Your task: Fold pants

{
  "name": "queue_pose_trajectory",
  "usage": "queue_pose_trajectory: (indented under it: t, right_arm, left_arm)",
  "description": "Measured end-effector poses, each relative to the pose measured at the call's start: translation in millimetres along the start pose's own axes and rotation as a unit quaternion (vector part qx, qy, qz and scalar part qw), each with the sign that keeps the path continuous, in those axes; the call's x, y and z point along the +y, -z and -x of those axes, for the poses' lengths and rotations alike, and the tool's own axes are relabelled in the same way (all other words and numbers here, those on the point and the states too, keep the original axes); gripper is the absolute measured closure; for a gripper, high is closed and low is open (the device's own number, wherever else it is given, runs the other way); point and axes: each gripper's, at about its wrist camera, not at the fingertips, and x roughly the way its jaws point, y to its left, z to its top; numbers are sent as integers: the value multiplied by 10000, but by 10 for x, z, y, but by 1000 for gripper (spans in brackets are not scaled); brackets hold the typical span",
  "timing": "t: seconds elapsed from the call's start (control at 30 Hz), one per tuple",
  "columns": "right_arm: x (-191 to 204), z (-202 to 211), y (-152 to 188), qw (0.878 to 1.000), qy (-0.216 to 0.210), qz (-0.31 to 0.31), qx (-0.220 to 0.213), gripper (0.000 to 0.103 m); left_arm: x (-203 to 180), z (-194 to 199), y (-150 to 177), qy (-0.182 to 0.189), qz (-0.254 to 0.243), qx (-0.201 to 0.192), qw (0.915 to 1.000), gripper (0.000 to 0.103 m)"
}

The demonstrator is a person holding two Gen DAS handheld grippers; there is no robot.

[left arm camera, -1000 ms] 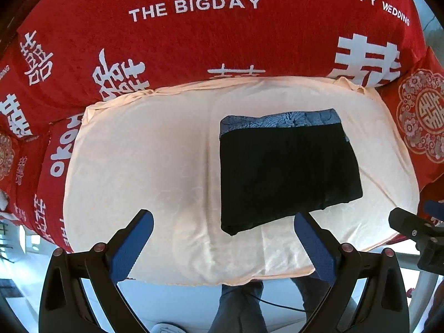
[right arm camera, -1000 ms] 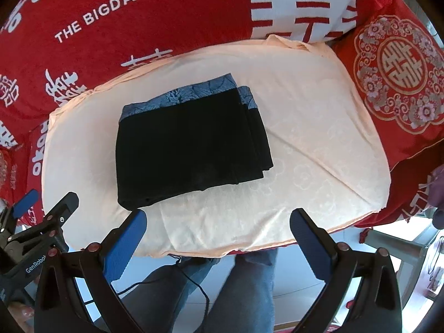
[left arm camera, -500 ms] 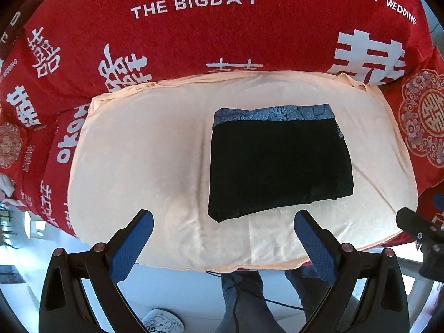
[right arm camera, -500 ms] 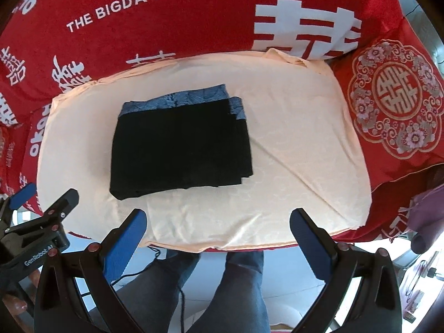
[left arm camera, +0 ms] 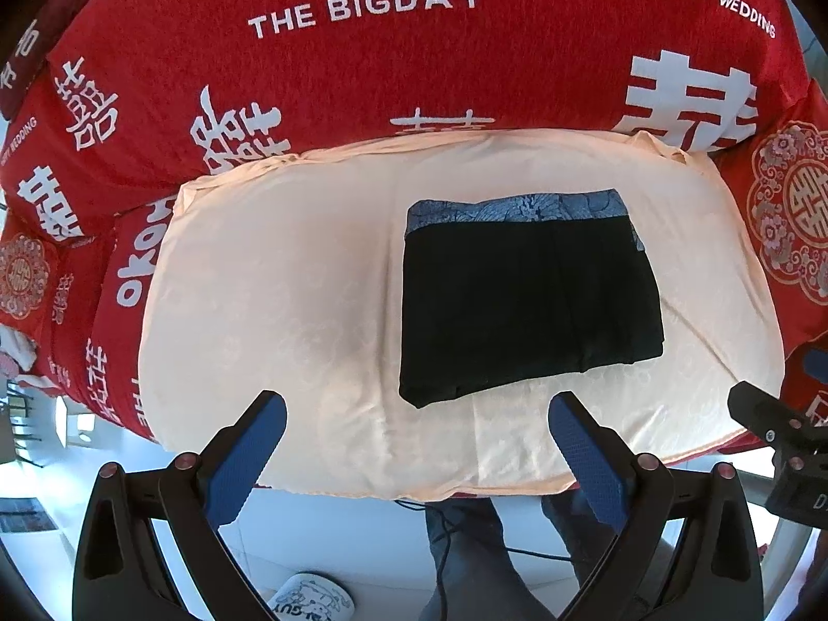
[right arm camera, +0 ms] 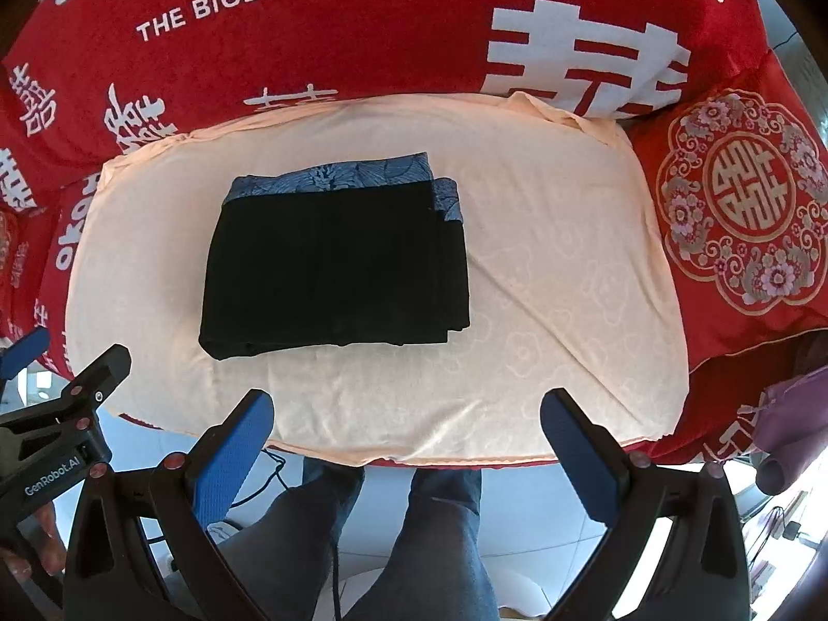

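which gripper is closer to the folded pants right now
Hard to call; the left looks slightly nearer. The left gripper hangs open just off the near edge of the pants, below their left corner. The right gripper is open, off their right side.

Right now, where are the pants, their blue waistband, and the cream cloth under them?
pants [right arm camera: 336,269]: right wrist view, middle of the black folded panel.
waistband [left arm camera: 517,209]: left wrist view, middle of the blue patterned strip.
cloth [right arm camera: 559,310]: right wrist view, bare part right of the pants.
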Motion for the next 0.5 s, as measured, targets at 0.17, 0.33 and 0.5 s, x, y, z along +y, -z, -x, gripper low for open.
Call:
queue_pose_trajectory:
  t: [0.17, 0.33, 0.5]
  right_arm:
    - [39, 22, -13, 10000, 18, 42, -48, 0]
    - [36, 34, -26, 10000, 28, 29, -60, 0]
    - [23, 45, -18, 10000, 26, -10, -77, 0]
  left_arm:
    - [-16, 20, -17, 4, -77, -42, 10000, 1]
    - [-11, 41, -29, 23, -105, -58, 9999, 1]
    - [-12, 52, -34, 20, -111, -59, 9999, 1]
